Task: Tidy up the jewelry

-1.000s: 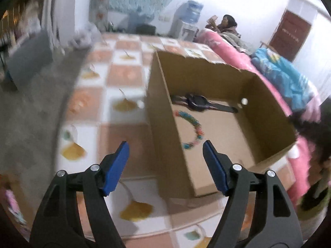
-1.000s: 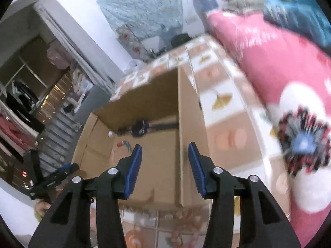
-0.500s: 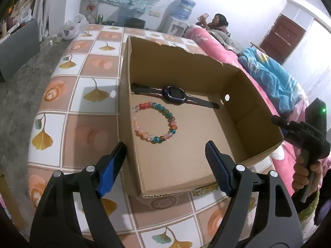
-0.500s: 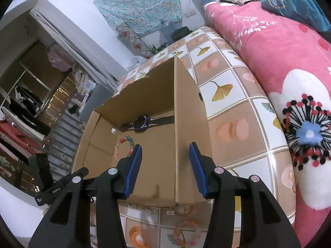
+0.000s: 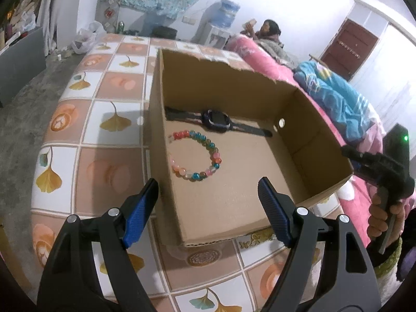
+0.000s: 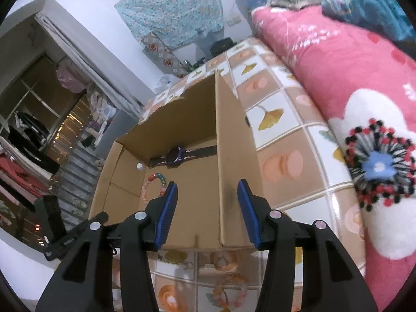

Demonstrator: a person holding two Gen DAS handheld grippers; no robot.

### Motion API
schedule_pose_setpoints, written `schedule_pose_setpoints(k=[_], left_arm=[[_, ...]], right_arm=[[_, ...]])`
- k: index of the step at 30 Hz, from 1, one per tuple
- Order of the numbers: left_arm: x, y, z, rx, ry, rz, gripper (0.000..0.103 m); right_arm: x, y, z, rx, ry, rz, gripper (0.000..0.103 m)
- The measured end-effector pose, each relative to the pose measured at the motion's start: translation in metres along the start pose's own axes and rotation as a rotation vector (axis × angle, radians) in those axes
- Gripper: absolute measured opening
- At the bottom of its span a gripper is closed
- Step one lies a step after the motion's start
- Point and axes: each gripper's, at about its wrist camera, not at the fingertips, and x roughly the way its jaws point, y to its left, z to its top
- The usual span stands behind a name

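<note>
An open cardboard box (image 5: pixel 306 140) stands on a tiled-pattern tablecloth. On its floor lie a dark wristwatch (image 5: pixel 215 119) and a multicoloured bead bracelet (image 5: pixel 195 156). My left gripper (image 5: pixel 208 191) hangs open over the box's near left corner, holding nothing. A hand holds my right gripper (image 5: pixel 377 166) at the box's right side. In the right wrist view the right gripper (image 6: pixel 207 186) is opening above the box (image 6: pixel 234 135) at its near wall, its pads touching nothing. The watch (image 6: pixel 176 154) and bracelet (image 6: pixel 156 182) show beyond it.
A pink flowered blanket (image 6: pixel 351 83) borders the table on the right. What looks like a ring of peach beads (image 6: pixel 228 295) lies on the cloth in front of the box. A person (image 5: pixel 267 30) sits far back by a water dispenser (image 5: pixel 223 18). Concrete floor (image 5: pixel 18 109) lies left.
The left view swung from a blurred side angle to face squarely into the box, and the right gripper came into sight. The right jaws widened a little; watch and bracelet stayed put.
</note>
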Motion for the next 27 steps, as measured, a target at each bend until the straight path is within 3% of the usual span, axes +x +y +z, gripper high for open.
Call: schedule_pose_setpoints(k=[2,7,10,14,18,21,24,27], left_arm=[[-0.01,0.002,-0.001,0.007,-0.05,0.004,0.076],[-0.048,0.008,-0.013,0.006,-0.187,-0.012,0.08],[-0.065,0.005,-0.023,0.04,-0.217,-0.011,0.084],[-0.072,-0.011,-0.048,0.142,-0.157,-0.004,0.087],[-0.055,-0.028,-0.081,0.216,-0.056,0.024,0.087],[-0.033,-0.034,-0.099,0.234,0.017,0.047,0.087],[-0.014,-0.039,-0.11,0.255,0.049,0.054,0.087],[0.001,-0.041,-0.115,0.267,0.08,0.069,0.087]], right_arm=[[-0.013,0.002,-0.004,-0.019,-0.046,-0.032,0.063],[-0.043,0.0,-0.022,-0.04,-0.149,-0.097,0.074],[-0.059,-0.001,-0.034,-0.047,-0.196,-0.138,0.078],[-0.081,0.004,-0.05,-0.085,-0.26,-0.222,0.087],[-0.091,0.017,-0.063,-0.167,-0.291,-0.301,0.096],[-0.089,0.026,-0.074,-0.23,-0.286,-0.366,0.096],[-0.084,0.033,-0.085,-0.276,-0.278,-0.45,0.096],[-0.077,0.032,-0.098,-0.268,-0.264,-0.481,0.096]])
